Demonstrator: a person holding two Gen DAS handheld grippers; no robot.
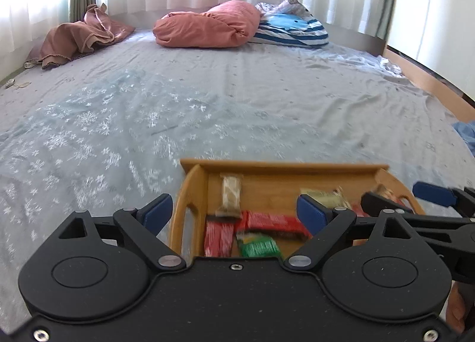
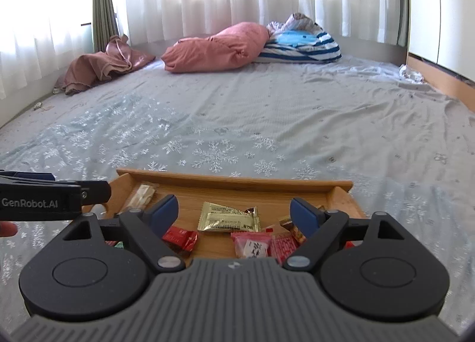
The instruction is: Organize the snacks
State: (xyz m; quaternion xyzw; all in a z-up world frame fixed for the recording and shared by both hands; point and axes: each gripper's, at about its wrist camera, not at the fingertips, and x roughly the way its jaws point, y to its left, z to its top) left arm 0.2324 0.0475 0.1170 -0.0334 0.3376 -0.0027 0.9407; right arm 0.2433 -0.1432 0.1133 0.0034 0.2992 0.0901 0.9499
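A wooden tray (image 1: 285, 167) (image 2: 237, 181) lies on the bed and holds several snack packets. In the left wrist view I see red packets (image 1: 267, 221), a green packet (image 1: 259, 248) and a beige bar (image 1: 230, 198). In the right wrist view I see a gold packet (image 2: 228, 217), a pink packet (image 2: 252, 245) and red packets (image 2: 179, 238). My left gripper (image 1: 234, 212) is open and empty above the tray's left part. My right gripper (image 2: 234, 214) is open and empty above the tray's right part; it also shows in the left wrist view (image 1: 406, 199).
The tray lies on a grey snowflake bedsheet (image 2: 222, 134). A pink pillow (image 2: 219, 47), a striped blue pillow (image 2: 302, 45) and a brown cloth (image 2: 101, 65) lie at the far end by white curtains. The wooden bed frame (image 1: 430, 86) runs along the right.
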